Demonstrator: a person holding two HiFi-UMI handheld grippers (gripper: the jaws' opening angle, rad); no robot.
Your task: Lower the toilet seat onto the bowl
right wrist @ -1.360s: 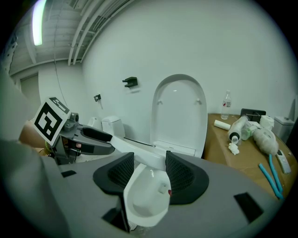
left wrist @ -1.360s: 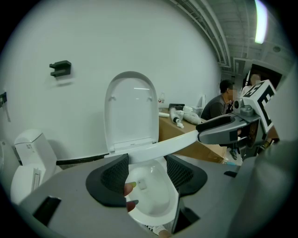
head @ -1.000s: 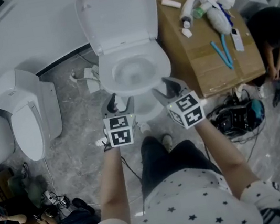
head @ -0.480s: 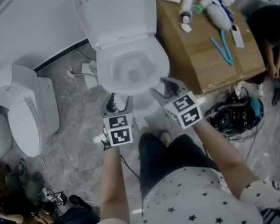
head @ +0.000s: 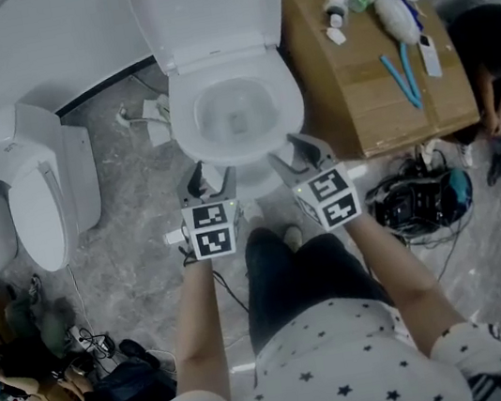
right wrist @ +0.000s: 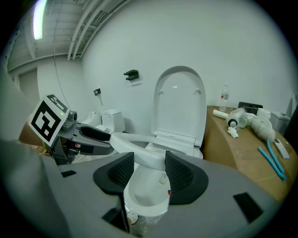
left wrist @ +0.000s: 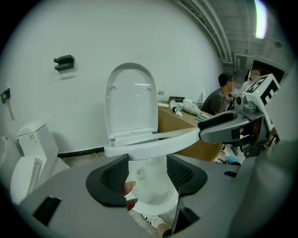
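Note:
The white toilet has its lid upright against the wall. Its seat lies roughly level over the bowl. In the left gripper view the seat runs as a flat white band from the hinge toward the other gripper's jaw, above the bowl; whether it rests on the rim I cannot tell. My left gripper and right gripper both stand open just in front of the bowl. In the right gripper view the seat's front sits just beyond my right gripper.
A brown table with bottles and blue tools stands tight against the toilet's right side. Two more toilets stand at the left. Cables lie on the floor at the right, near a seated person.
The toilet has slid a little lower in the head view, toward the grippers. Both grippers stay open at the bowl's front, barely moved.

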